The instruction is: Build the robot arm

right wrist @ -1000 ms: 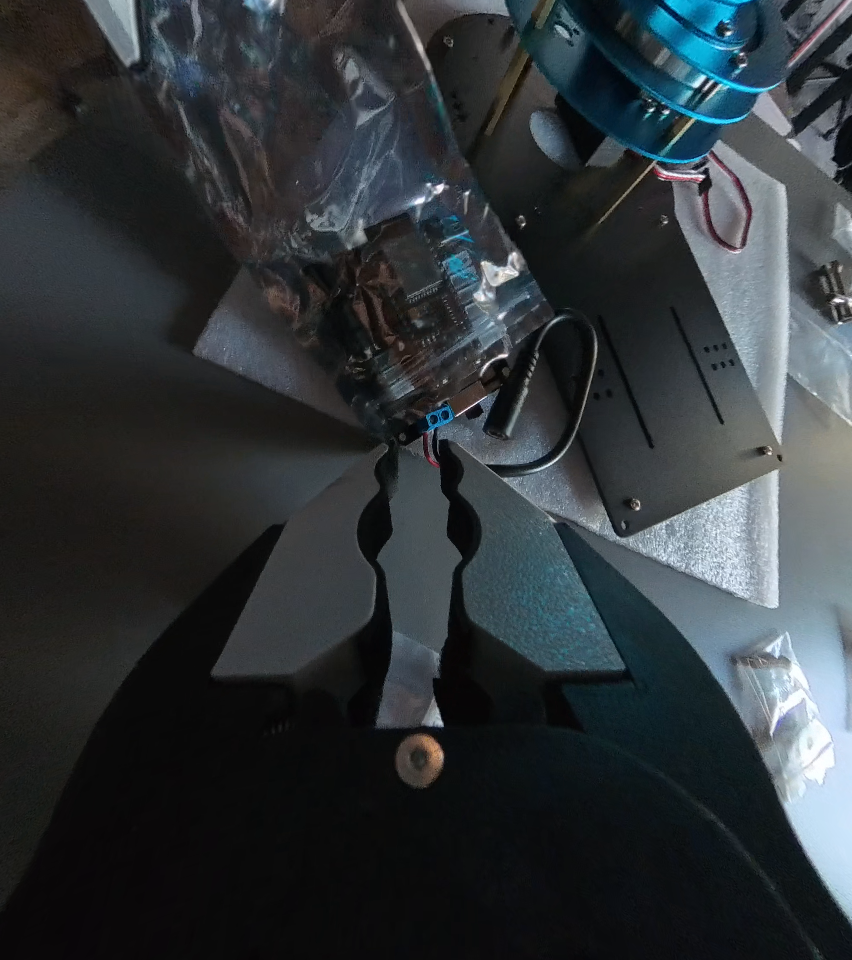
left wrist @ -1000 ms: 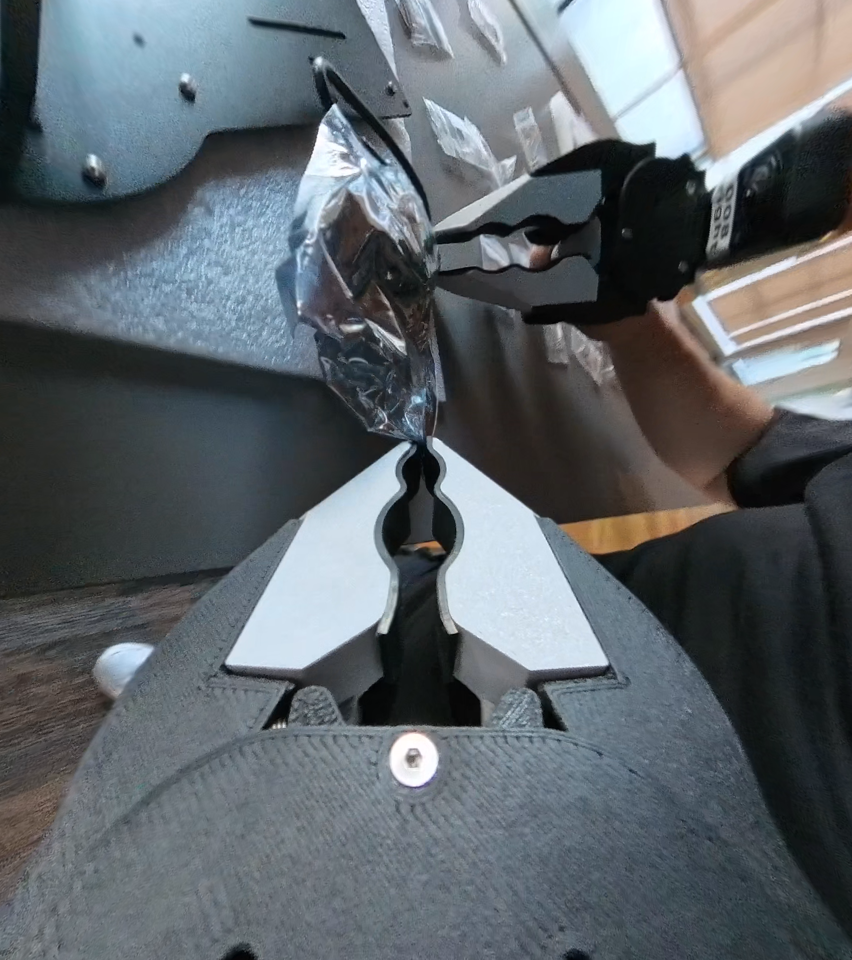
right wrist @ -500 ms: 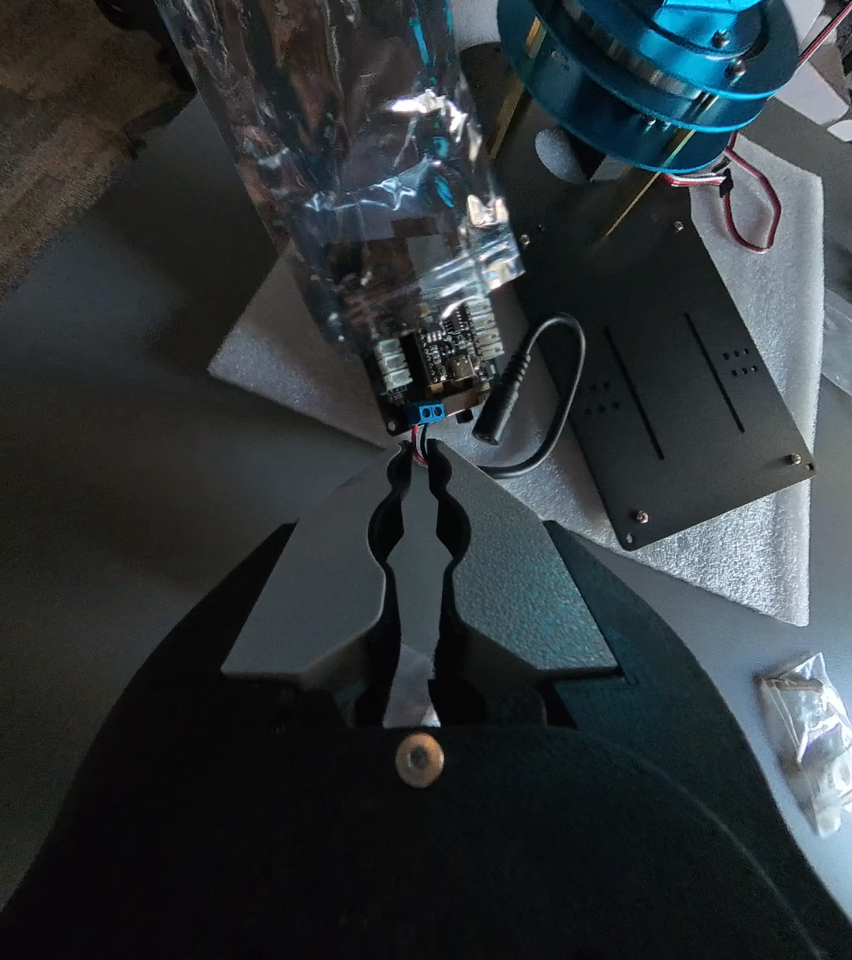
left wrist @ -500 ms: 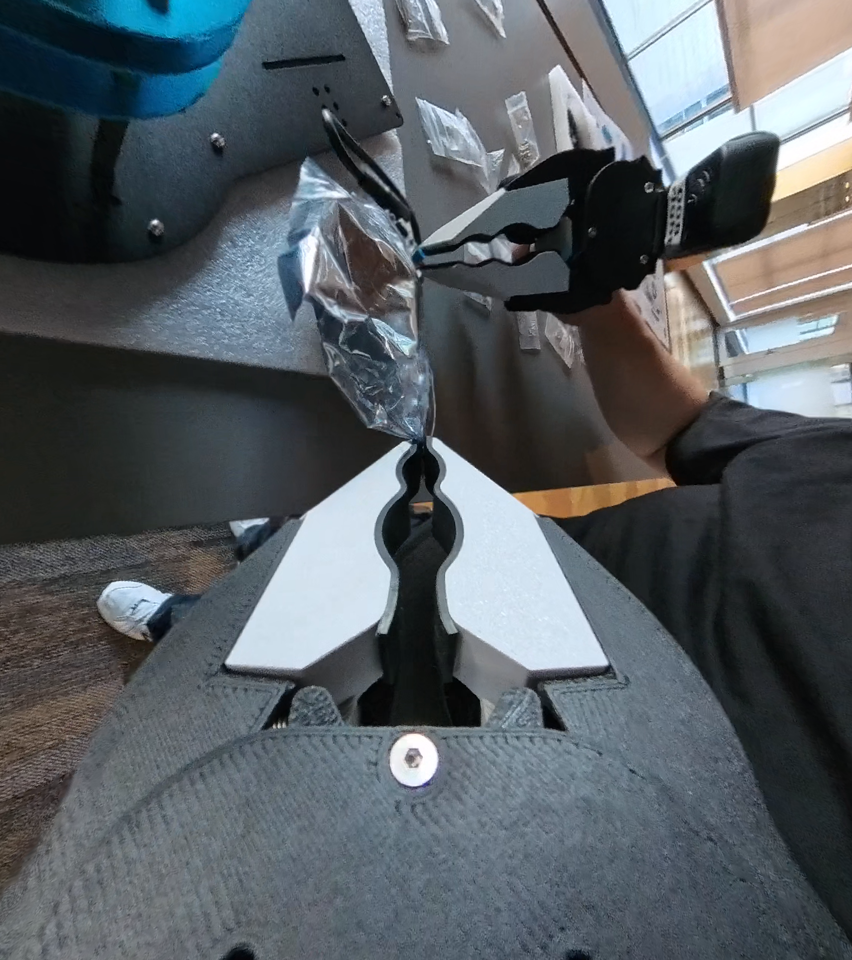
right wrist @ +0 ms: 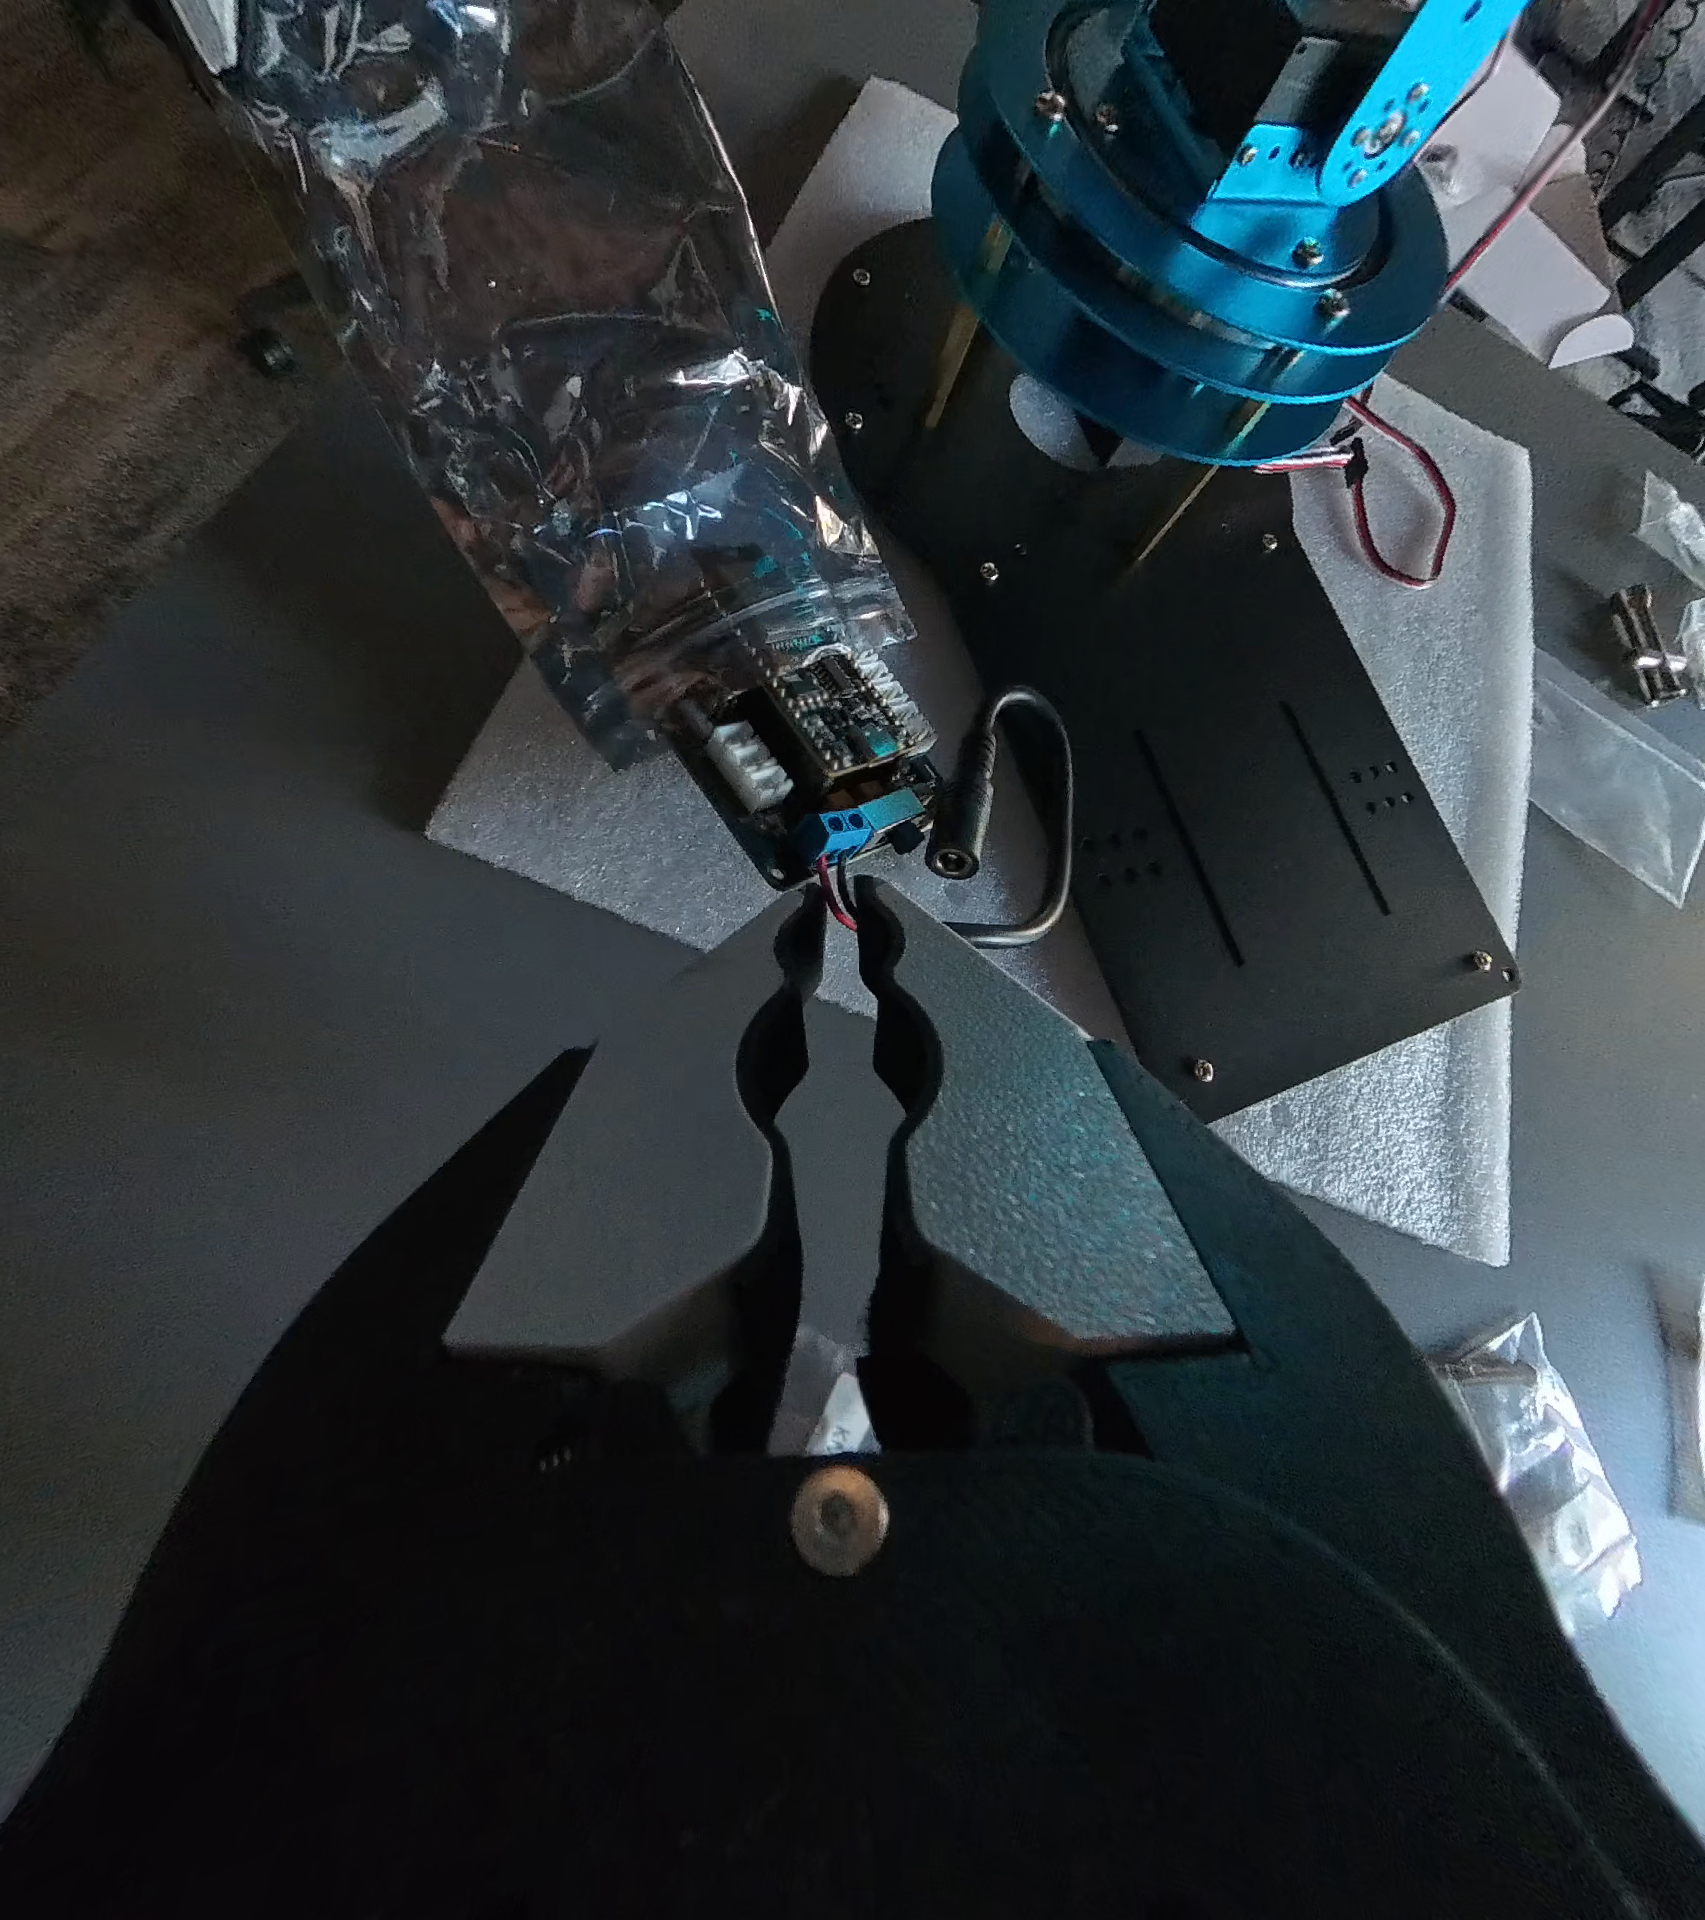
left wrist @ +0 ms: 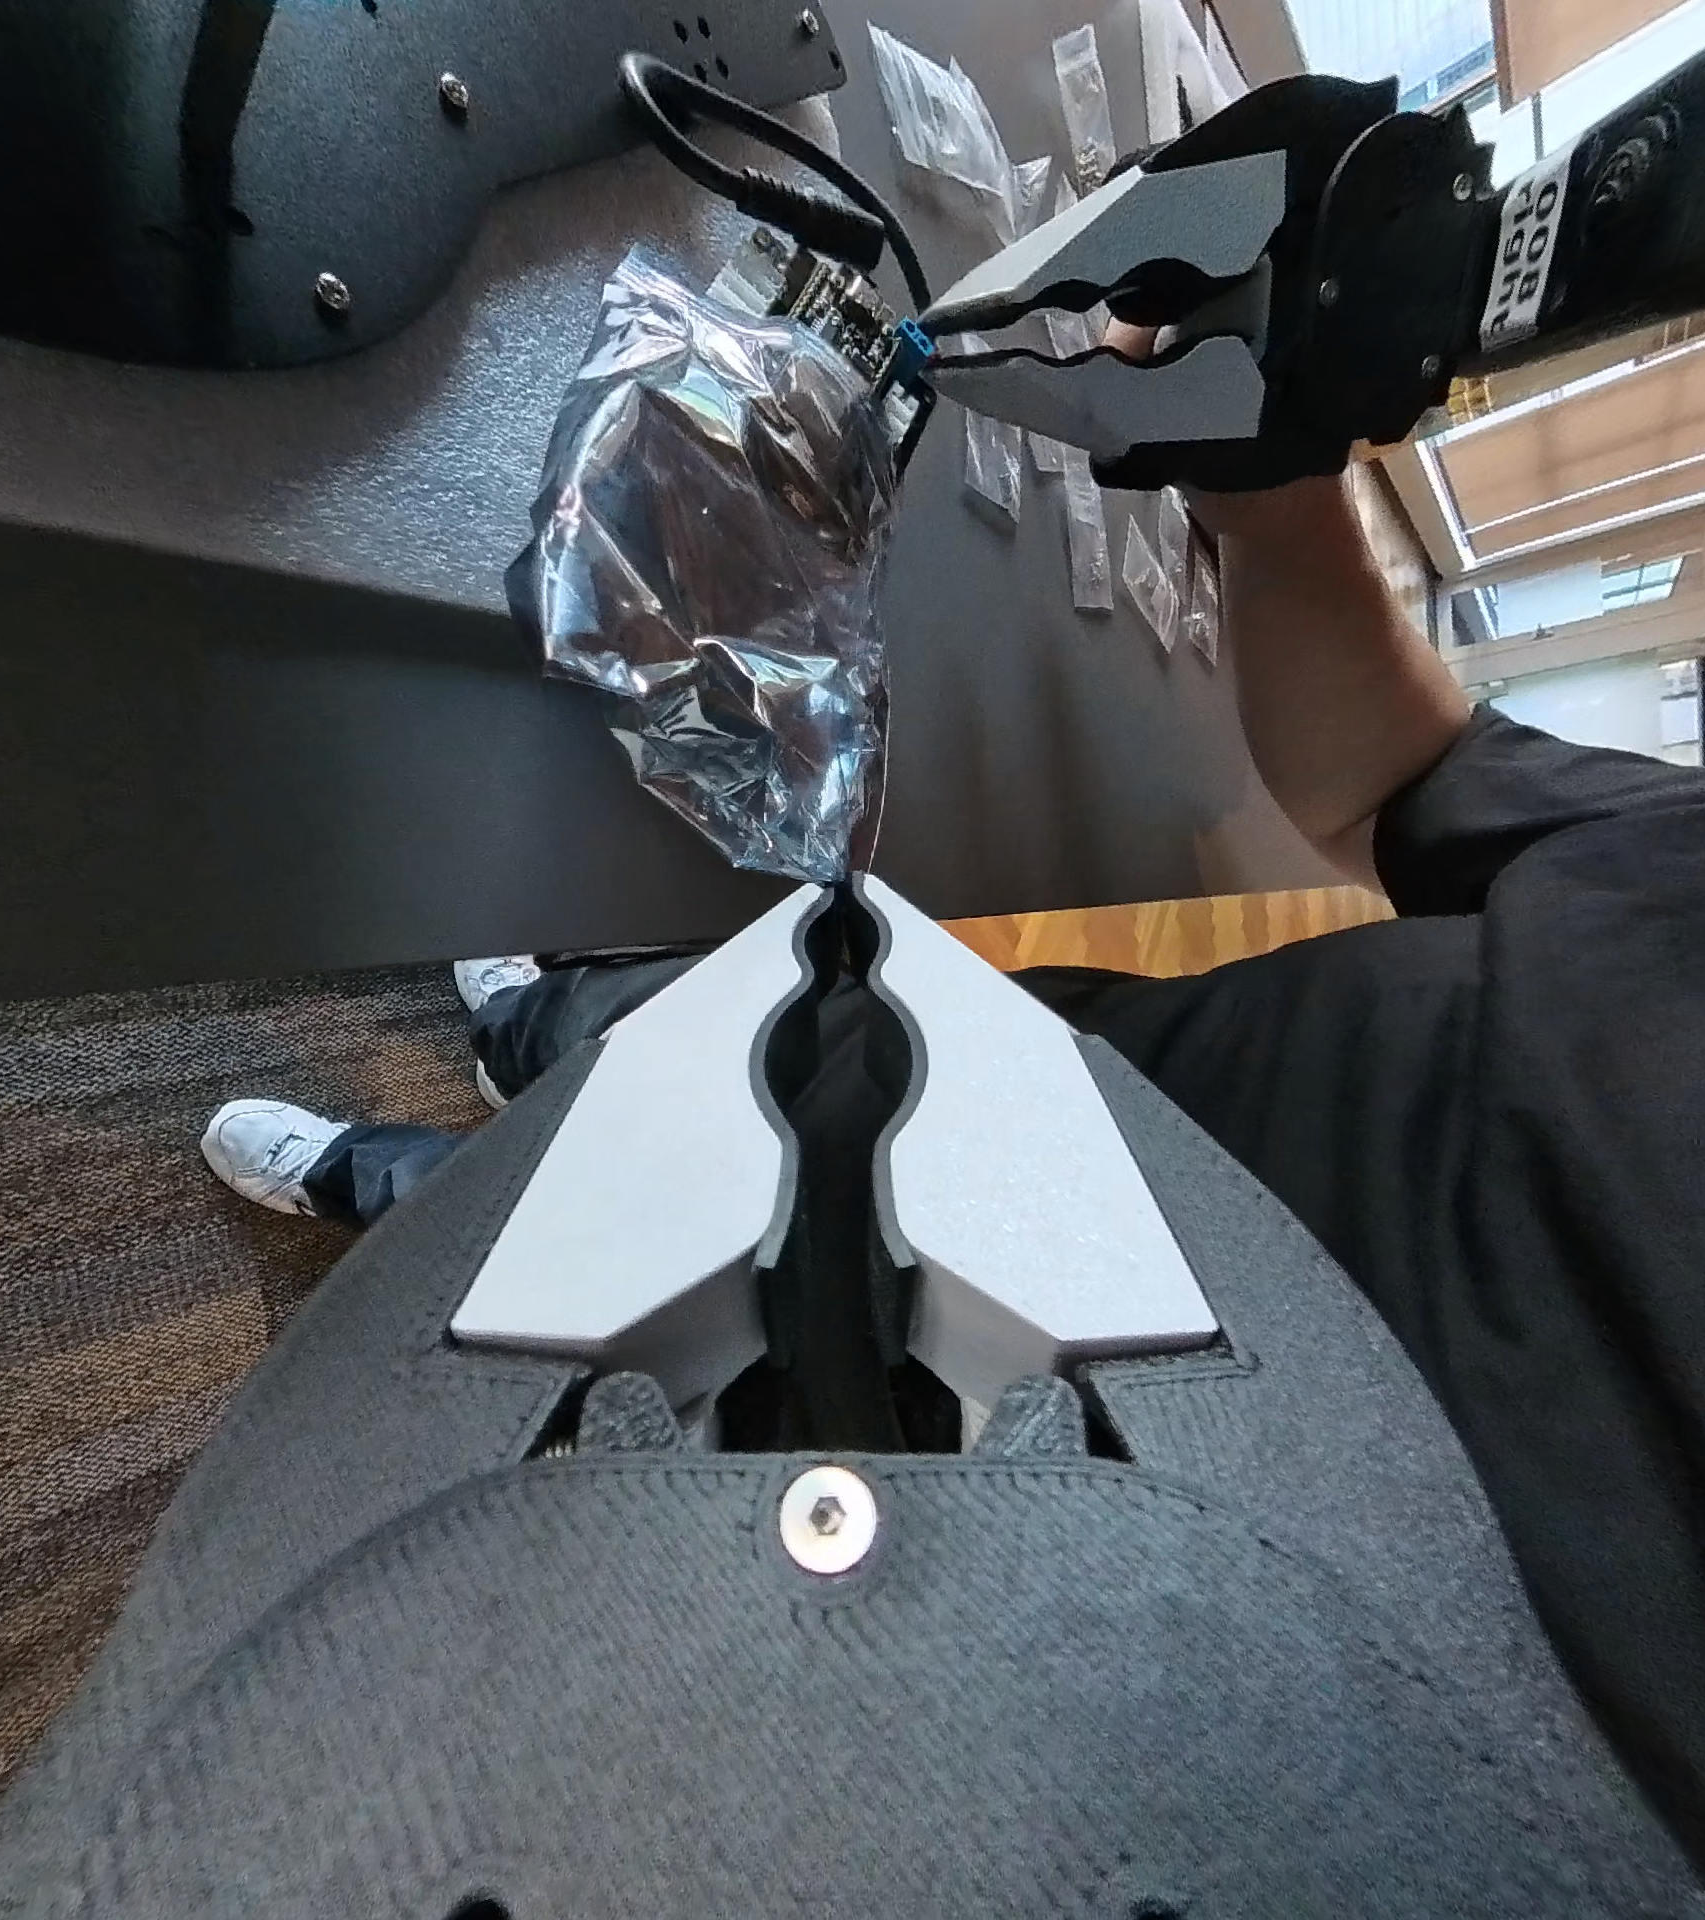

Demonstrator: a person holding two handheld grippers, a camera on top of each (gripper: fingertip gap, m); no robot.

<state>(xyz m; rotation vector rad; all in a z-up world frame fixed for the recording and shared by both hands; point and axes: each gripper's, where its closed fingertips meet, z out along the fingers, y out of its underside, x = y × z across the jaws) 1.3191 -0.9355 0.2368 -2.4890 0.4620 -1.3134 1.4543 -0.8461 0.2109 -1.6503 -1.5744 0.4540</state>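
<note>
Left wrist view: the left gripper (left wrist: 846, 896) is pressed together on the bottom corner of a crinkled silvery anti-static plastic bag (left wrist: 723, 582), which hangs above a grey table (left wrist: 204, 665). At the bag's far end a dark circuit board (left wrist: 848, 322) protrudes; the right gripper (left wrist: 936, 338) meets it there.

Right wrist view: the right gripper (right wrist: 832, 902) is nipped on thin red and black wires (right wrist: 835, 902) just below the board's (right wrist: 817, 727) blue terminal block (right wrist: 840, 831). The board sits half out of the bag (right wrist: 557, 395), above white foam sheet (right wrist: 1388, 1122). A black barrel-plug cable (right wrist: 1019, 821) lies beside it, near a black metal base plate (right wrist: 1274, 831).
</note>
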